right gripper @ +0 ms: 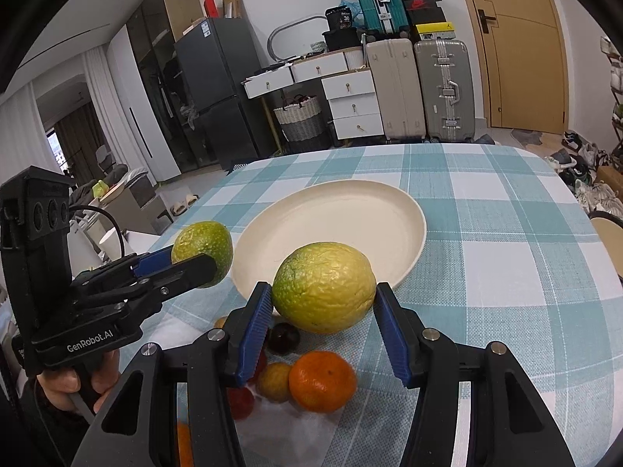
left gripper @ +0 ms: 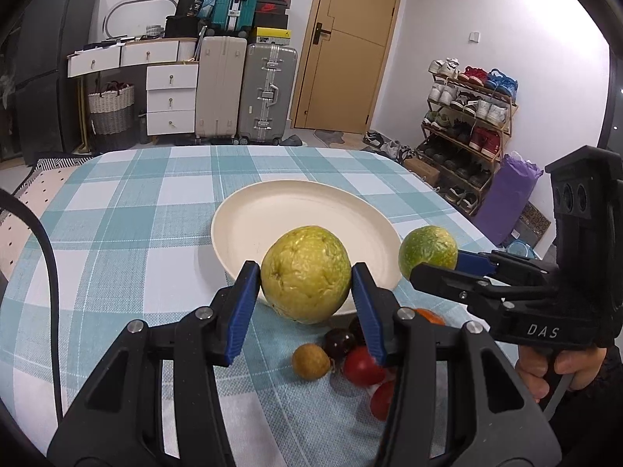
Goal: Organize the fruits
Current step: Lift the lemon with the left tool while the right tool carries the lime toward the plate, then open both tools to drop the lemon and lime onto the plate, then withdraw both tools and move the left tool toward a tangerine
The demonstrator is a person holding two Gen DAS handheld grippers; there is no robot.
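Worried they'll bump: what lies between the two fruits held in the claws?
Only the plate rim, between left-held fruit and right-held fruit; both wrist views show it.

A teal-and-white checked tablecloth (left gripper: 117, 210) is spread over the table. Behind it are ranged a beige hard-shell suitcase (left gripper: 220, 89), a silver ribbed suitcase (left gripper: 268, 93), a white drawer unit (left gripper: 171, 99), a woven two-tone basket (left gripper: 111, 109), a tan wooden door (left gripper: 350, 46) and a loaded wooden shoe rack (left gripper: 467, 124)
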